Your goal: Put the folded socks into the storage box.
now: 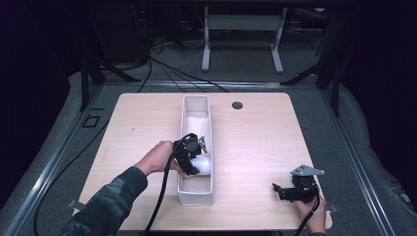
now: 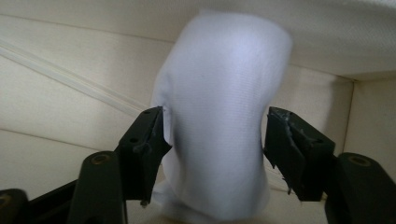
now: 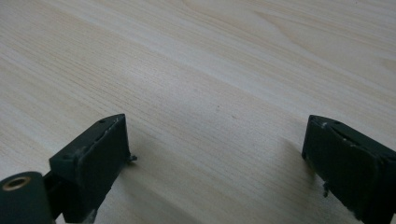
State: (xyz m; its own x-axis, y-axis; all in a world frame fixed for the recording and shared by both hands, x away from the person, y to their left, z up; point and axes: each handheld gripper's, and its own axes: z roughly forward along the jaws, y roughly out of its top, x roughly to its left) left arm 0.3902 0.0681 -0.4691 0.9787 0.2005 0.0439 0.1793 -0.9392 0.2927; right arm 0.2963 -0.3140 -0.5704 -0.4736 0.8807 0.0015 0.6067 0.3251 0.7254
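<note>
A long white fabric bin (image 1: 182, 129) stands in the middle of the wooden table (image 1: 255, 147). My left gripper (image 1: 195, 167) reaches into its near half, around a rolled white cloth (image 1: 203, 165). In the left gripper view the cloth (image 2: 219, 93) stands between the black jaws of the left gripper (image 2: 215, 135). One pad is at its edge and the other stands a little clear, so the jaws are open. My right gripper (image 1: 278, 190) rests at the table's near right corner. It is open (image 3: 215, 140) over bare wood with nothing between its jaws.
More white cloth (image 1: 196, 120) lies in the far half of the bin. A round cable hole (image 1: 237, 105) sits near the table's far edge. Cables trail from both grippers toward the near edge. Table legs and wires stand on the floor beyond.
</note>
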